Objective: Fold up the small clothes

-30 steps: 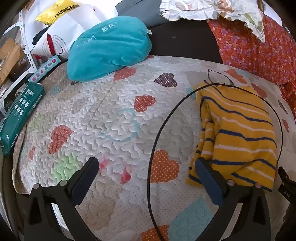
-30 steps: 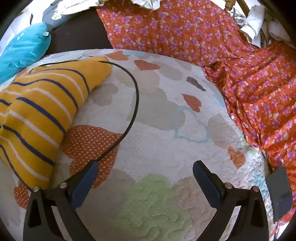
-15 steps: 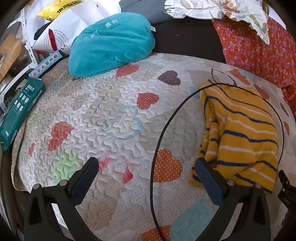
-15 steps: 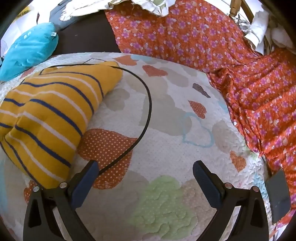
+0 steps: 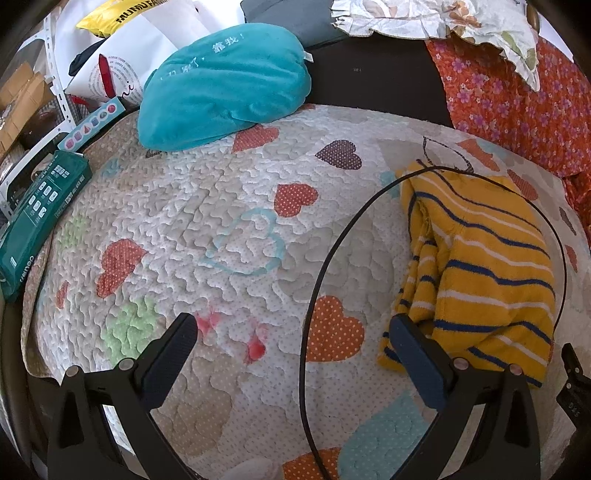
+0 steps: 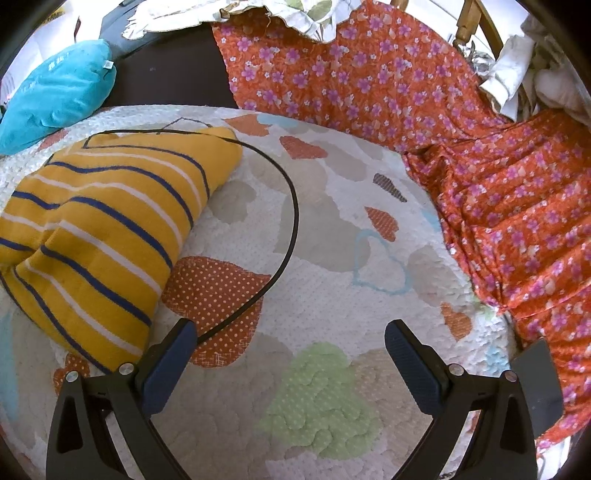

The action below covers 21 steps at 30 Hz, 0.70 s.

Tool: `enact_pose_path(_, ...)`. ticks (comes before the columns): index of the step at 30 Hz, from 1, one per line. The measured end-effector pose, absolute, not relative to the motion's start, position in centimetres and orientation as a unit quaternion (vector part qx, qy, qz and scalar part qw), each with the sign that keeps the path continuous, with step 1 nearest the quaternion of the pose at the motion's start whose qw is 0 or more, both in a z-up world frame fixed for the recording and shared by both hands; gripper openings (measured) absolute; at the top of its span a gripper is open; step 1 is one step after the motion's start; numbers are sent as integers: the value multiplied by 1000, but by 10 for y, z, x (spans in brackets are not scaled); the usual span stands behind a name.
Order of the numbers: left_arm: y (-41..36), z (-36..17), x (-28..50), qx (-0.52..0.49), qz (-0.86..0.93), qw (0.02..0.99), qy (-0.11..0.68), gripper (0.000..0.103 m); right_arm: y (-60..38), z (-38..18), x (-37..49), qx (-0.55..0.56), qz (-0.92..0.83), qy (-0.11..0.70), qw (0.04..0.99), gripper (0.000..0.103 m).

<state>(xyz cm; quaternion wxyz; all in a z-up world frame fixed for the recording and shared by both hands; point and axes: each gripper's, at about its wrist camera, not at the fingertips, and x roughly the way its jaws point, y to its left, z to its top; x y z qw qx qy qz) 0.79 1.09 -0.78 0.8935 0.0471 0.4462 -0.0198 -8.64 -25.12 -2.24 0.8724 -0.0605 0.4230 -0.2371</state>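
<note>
Left hand-held gripper (image 5: 293, 338) still agape, striped garment (image 5: 480, 266) slightly nearer

Legible in part only: black capitals, roughly "MUMU FAMI…", on a yellow bag (image 5: 110, 16) at the top left of the left wrist view. White Chinese characters on the teal cushion (image 5: 225, 85), among them "靠我!", with fainter ones beside them too blurred to make out; the same print too small to read in the right wrist view (image 6: 55, 92). White lettering along the end of the green box (image 5: 37, 218), seemingly "vinda", not certain.
</note>
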Motion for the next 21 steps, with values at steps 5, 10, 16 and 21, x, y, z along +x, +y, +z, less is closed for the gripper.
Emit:
enact_pose_path(5,9,-10,6,54,-18,893,446,103,-249,-21,-86,-69,-237,425,871,103)
enact_pose_path(10,9,-12,6,49,-18,892,449,103,-251,-21,-87,-66,-240,427,869,103)
enact_pose_path(16,25,-15,14,33,6,889,458,103,-271,-22,-96,-35,-254,434,864,103)
enact_pose_path(21,45,-21,23,40,36,887,458,103,-308,-26,-114,-13,-286,442,850,103)
